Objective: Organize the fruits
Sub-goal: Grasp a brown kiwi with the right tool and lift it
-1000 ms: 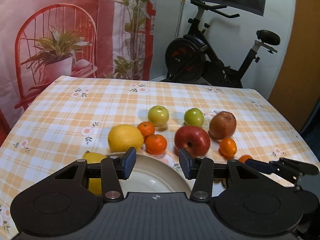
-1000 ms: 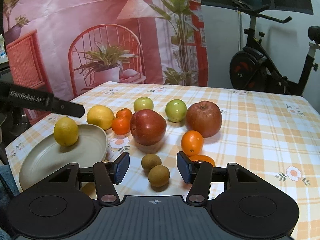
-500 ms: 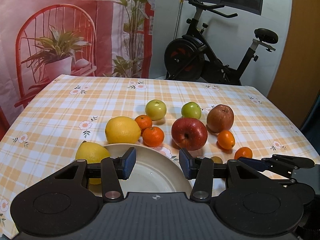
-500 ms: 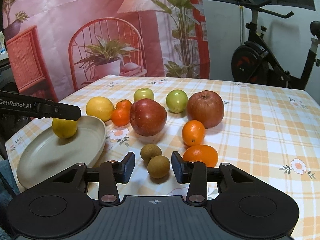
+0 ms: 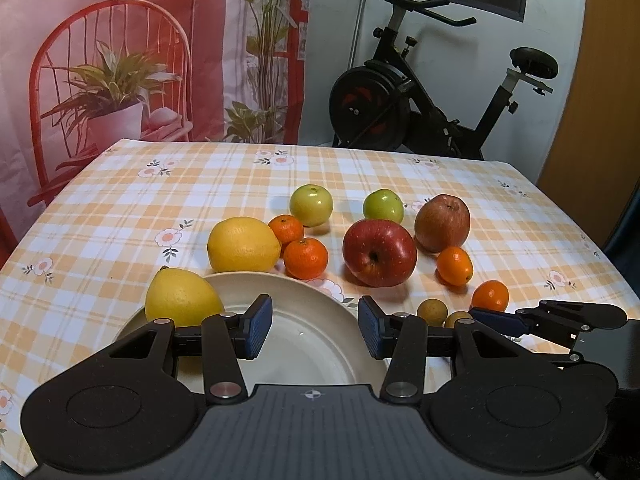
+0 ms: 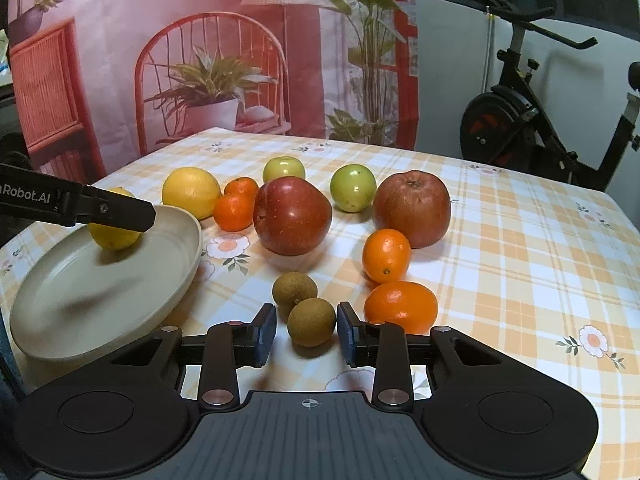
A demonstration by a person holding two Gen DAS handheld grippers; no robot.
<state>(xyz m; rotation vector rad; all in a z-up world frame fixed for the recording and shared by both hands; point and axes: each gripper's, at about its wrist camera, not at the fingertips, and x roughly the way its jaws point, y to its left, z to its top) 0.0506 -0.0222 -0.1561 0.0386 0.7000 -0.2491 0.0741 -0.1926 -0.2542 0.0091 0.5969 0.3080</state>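
On the checked bench [image 6: 520, 240] the right claw [image 6: 307, 330] has just been closing on the nearer of two small brown fruits [image 6: 311, 322]. That fruit sits between its blue pads, which stand narrow and close on either flank, a sliver of gap still visible — so the grip looks not quite made. The second brown fruit [image 6: 294, 289] lies just behind it at about 11 o'clock, touching or nearly so.

The cream plate [image 6: 52, 320] is well off at 9 o'clock from the right claw, with one lemon [image 6: 114, 236] already in it. The left claw [image 5: 316, 330] hovers over that plate, moderately open and holding nothing. The other lemon [image 6: 191, 192], the tangerines [image 6: 234, 211], red apples [image 6: 292, 216], green apples [image 6: 353, 188] and kumquats [image 6: 386, 255] are still loose on the cloth, from 11 to 1 o'clock.

The step in hand seems to be picking up the small brown fruit for the plate. Next the pads need to finish pinching it gently — it is round and may squirt out — then lift clear of its neighbour and of the kumquat at 3 o'clock, and carry it left to the plate.
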